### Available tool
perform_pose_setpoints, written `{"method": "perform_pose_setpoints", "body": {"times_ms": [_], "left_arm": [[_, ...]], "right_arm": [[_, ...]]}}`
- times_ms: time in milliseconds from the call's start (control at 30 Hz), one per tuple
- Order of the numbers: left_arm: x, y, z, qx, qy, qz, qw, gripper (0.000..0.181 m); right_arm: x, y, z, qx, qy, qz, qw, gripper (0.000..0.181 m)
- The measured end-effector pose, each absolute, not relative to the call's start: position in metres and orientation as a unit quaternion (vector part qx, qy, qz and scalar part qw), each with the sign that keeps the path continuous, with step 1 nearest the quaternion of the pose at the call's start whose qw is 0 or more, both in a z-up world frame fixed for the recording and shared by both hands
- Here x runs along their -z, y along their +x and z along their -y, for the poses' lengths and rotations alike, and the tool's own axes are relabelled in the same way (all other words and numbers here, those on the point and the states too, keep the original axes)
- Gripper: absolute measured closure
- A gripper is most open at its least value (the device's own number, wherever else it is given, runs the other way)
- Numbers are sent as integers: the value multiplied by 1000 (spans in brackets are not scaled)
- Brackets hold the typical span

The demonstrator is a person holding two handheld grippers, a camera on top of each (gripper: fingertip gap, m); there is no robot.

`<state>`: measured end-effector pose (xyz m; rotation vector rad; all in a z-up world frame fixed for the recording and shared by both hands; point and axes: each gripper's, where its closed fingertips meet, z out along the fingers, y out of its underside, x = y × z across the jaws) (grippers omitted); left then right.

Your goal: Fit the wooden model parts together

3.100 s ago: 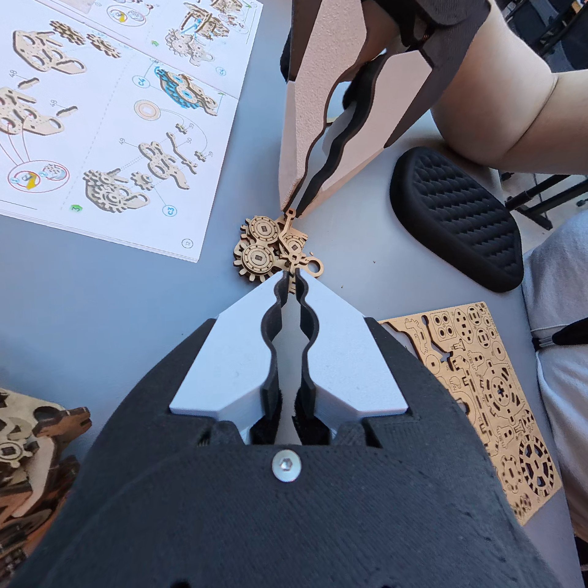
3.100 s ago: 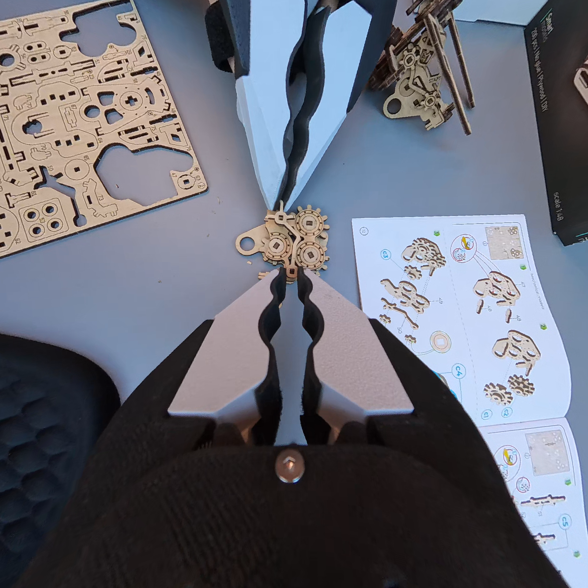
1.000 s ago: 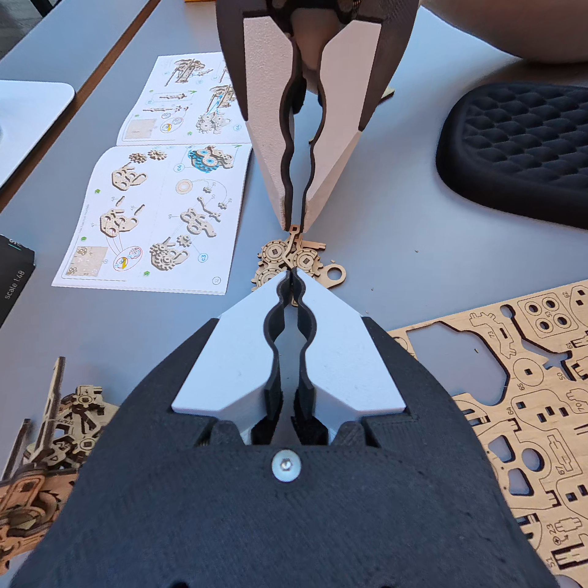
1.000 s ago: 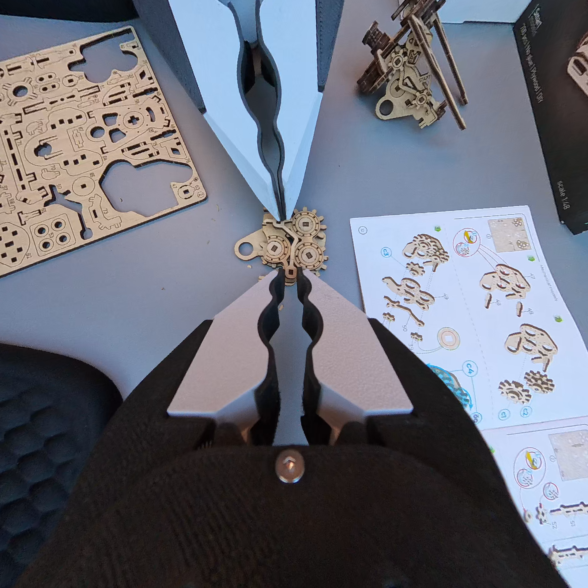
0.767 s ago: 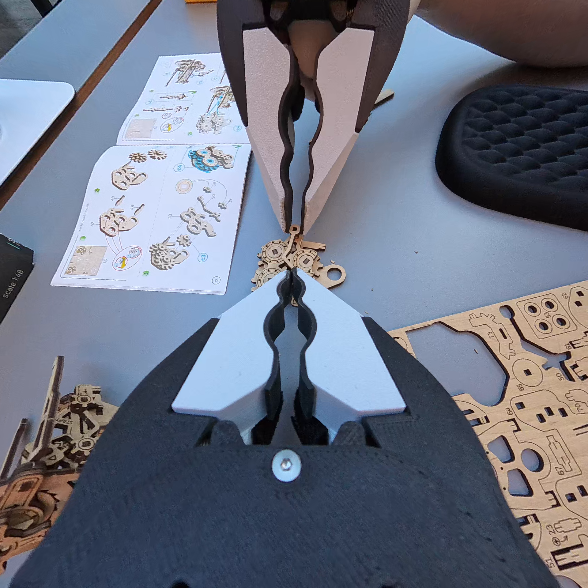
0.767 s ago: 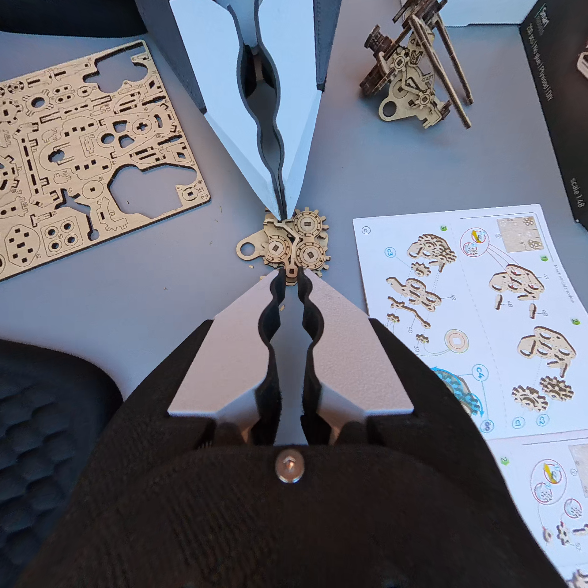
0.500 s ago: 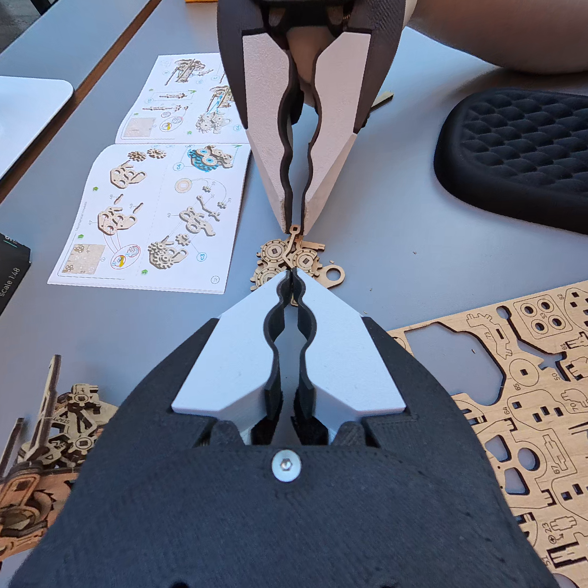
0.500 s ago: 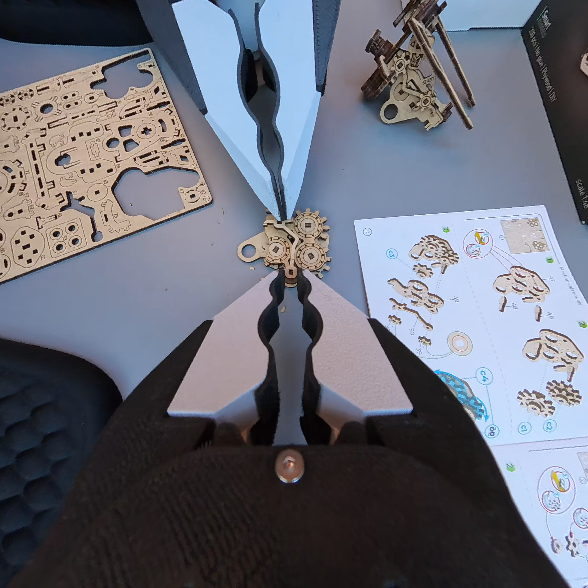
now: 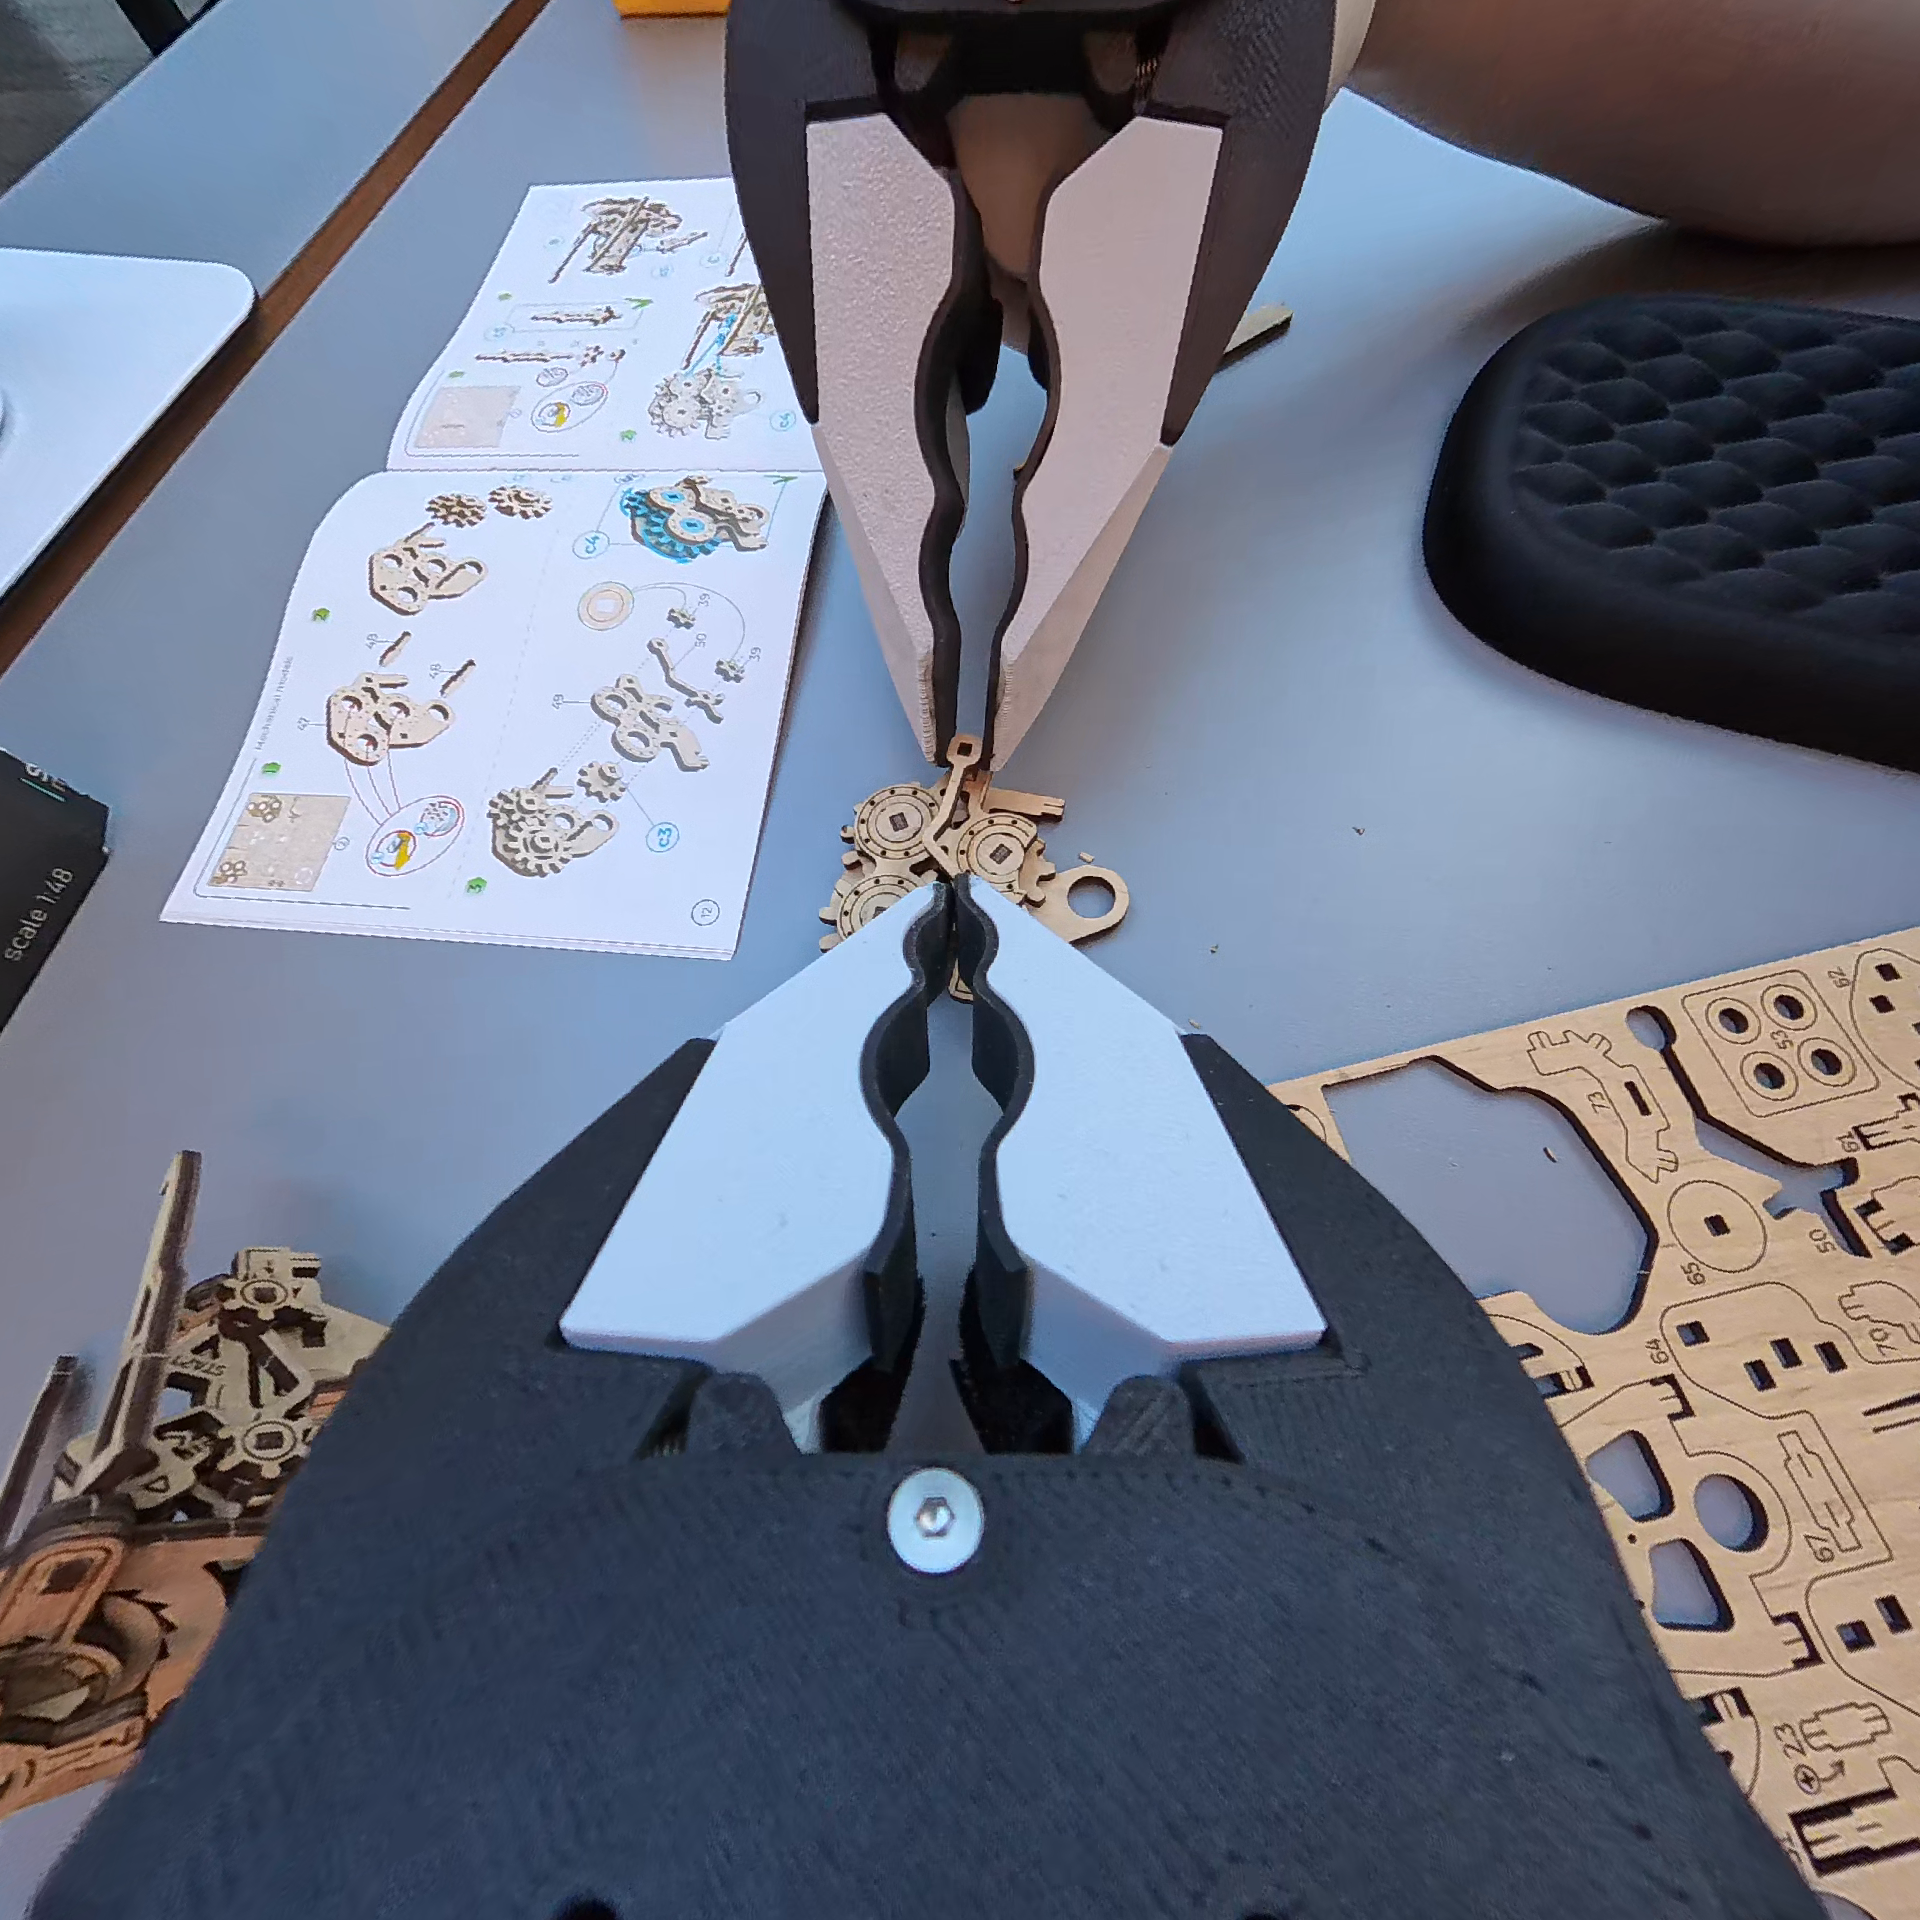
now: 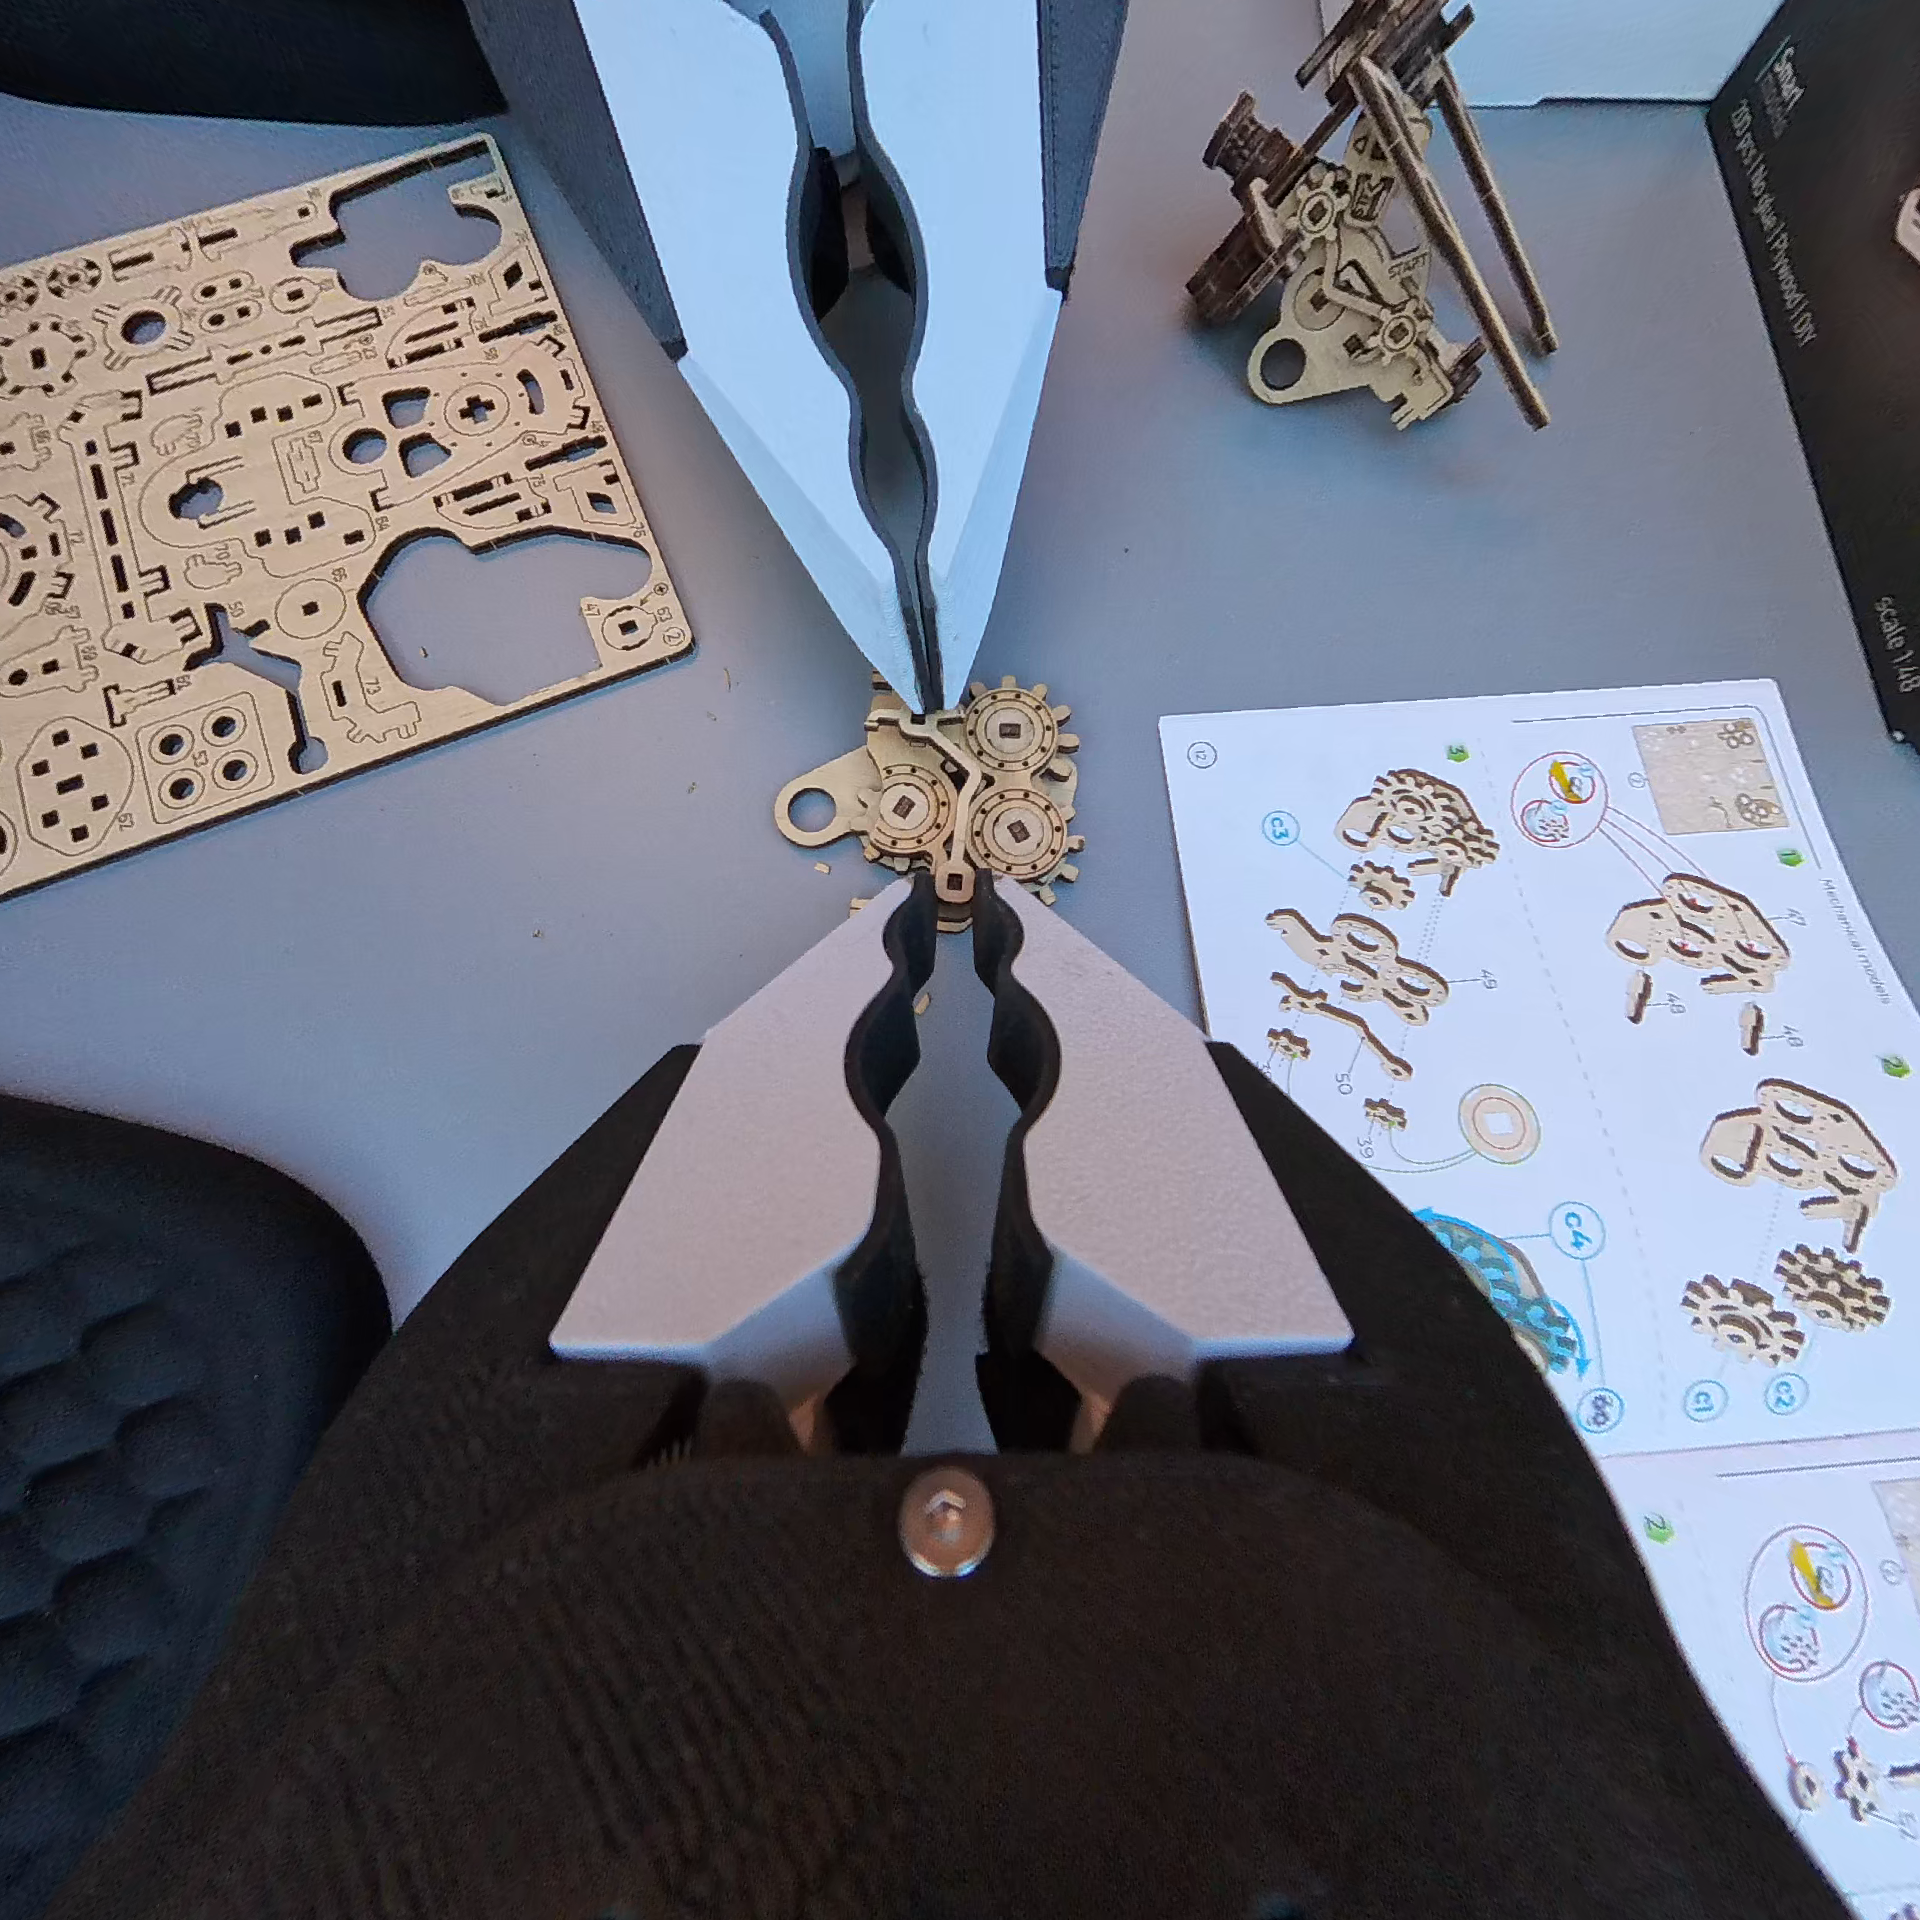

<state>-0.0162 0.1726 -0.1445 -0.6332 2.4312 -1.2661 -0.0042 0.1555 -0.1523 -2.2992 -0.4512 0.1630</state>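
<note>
While seating link arm (image 10: 940, 805) on gear cluster (image 10: 951, 795) | both jaws clamped on arm ends | next: press square end home.

We see a small pale plywood gear assembly (image 10: 961, 800) lying flat on the grey tabletop (image 10: 520, 997): three toothed wheels with square hubs on a base plate with a ring lug, a curved lever (image 10: 954, 800) laid across them.
</note>
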Motion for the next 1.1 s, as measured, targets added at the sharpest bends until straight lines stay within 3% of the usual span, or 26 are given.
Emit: {"method": "perform_pose_setpoints", "body": {"times_ms": [567, 700, 1100], "left_arm": [[144, -16, -174, 454, -234, -847, 151, 181], [144, -16, -174, 454, -233, -846, 152, 181], [144, -16, -174, 452, -233, -847, 153, 181]], "right_arm": [[140, -5, -154, -71, -899, 177, 393, 168], [130, -2, -155, -69, -895, 165, 408, 181], [139, -4, -159, -59, -901, 171, 395, 181]]}}
